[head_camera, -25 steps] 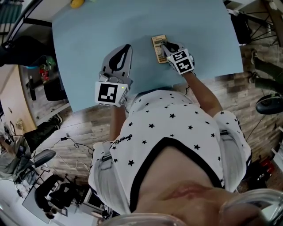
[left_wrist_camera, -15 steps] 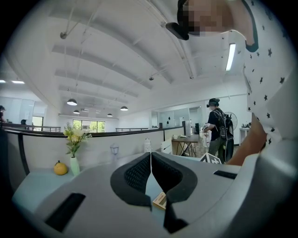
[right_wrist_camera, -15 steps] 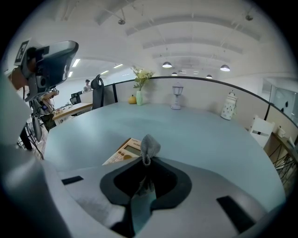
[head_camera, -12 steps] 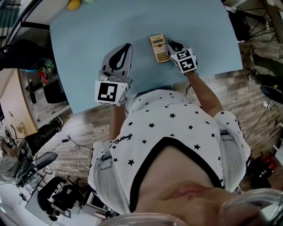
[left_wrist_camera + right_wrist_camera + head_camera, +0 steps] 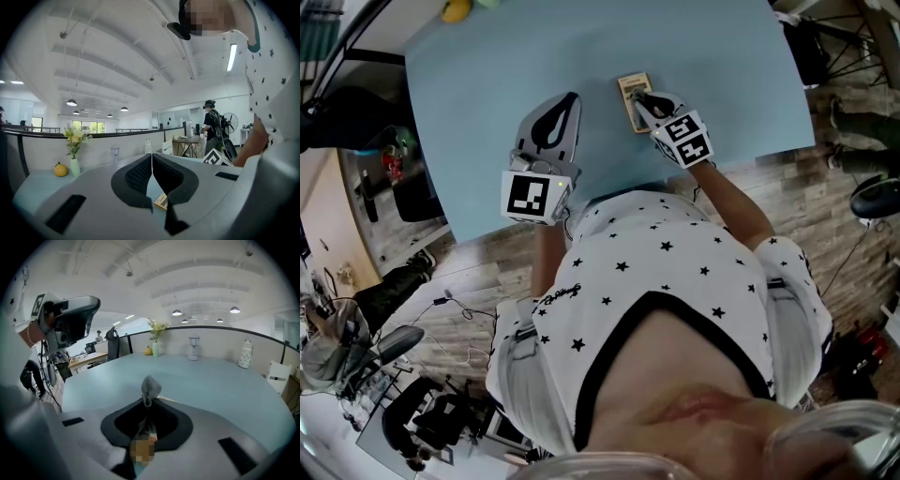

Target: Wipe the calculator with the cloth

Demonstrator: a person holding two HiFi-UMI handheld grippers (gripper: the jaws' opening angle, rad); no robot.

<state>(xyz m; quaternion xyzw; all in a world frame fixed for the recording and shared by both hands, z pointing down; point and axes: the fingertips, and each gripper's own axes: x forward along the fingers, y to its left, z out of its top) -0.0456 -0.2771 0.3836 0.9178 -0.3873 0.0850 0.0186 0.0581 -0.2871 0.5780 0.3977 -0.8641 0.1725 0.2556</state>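
My right gripper is pinching the small grey cloth, tip over the tan rectangular calculator on the pale blue tabletop. My left gripper has its jaws pressed together on nothing, sitting to the calculator's left, apart from it.

I'm standing in an open office hall: pendant lamps are hanging beyond the table, desks are standing past it, cables are trailing beside it.
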